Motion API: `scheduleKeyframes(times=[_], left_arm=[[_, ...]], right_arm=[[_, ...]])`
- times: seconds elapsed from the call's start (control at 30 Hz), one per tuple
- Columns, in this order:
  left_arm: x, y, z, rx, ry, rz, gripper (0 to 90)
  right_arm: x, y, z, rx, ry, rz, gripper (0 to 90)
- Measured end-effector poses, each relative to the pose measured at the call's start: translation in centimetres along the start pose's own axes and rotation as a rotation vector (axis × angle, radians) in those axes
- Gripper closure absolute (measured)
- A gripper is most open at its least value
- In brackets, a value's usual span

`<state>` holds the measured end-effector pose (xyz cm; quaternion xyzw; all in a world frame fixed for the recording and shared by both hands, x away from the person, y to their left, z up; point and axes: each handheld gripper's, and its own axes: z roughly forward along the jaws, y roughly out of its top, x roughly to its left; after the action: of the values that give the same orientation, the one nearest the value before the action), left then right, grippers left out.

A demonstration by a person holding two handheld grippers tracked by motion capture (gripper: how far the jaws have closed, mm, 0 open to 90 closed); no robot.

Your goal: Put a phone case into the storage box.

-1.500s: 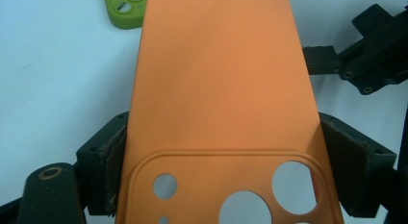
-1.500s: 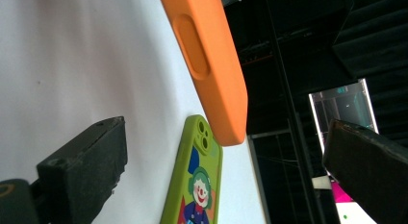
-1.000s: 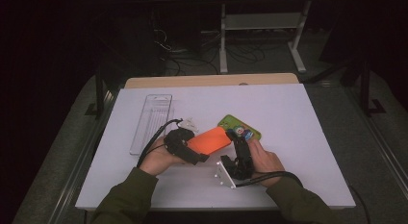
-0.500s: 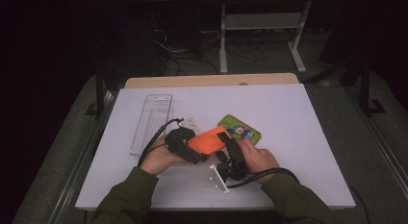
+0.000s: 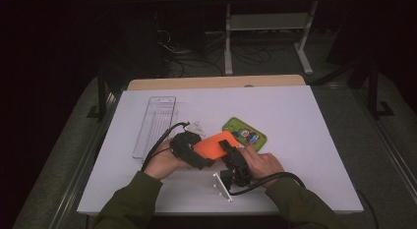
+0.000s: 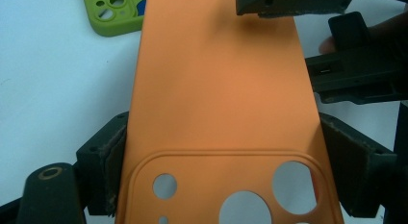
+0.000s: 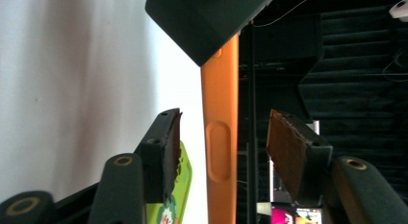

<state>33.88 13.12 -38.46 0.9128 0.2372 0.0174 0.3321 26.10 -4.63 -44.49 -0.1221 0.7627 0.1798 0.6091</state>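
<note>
With the left gripper (image 5: 196, 151) clamping the orange phone case (image 6: 221, 104) across its width, the right gripper (image 7: 220, 147) is closing half-wide jaws around the case's edge without contact yet, so centering that edge between the pads is advisable.

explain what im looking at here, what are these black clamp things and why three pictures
A person sits at a white table holding a hand-held clamp tool in each hand. One picture looks down from above; the other two come from small cameras riding on each tool, looking along its jaws.

The left gripper is shut on the camera-hole end of an orange phone case, held just above the table. The right gripper has the case's edge between its jaws, which have just been closing but do not yet press on it.

Also on the table: a green phone case and a clear plastic tray.
</note>
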Motion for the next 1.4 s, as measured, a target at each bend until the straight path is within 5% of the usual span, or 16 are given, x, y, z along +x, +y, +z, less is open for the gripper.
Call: scheduleKeyframes(times=[0.6, 0.93, 0.97, 1.17, 1.27, 1.4], left_arm=[[0.05, -0.09, 0.02, 0.01, 0.003, 0.002, 16.0], [0.18, -0.18, 0.03, 0.018, -0.007, -0.012, 15.9], [0.12, -0.24, 0.2, -0.009, -0.016, -0.04, 15.9], [0.31, -0.29, 0.1, -0.019, -0.031, -0.032, 14.7], [0.13, -0.36, -0.15, -0.072, -0.027, -0.048, 13.5], [0.32, -0.36, -0.57, -0.093, -0.056, -0.056, 4.7]], right_arm=[[0.42, 0.29, -0.1, -0.013, -0.007, -0.039, 72.9], [0.6, 0.45, -0.08, 0.003, -0.011, -0.056, 77.0], [0.57, 0.45, -0.11, 0.003, -0.012, -0.054, 78.0], [0.4, 0.48, -0.23, 0.008, -0.028, -0.044, 82.1], [0.28, 0.41, -0.27, 0.006, -0.032, -0.025, 82.9], [0.31, 0.31, -0.17, 0.01, -0.018, -0.013, 82.9]])
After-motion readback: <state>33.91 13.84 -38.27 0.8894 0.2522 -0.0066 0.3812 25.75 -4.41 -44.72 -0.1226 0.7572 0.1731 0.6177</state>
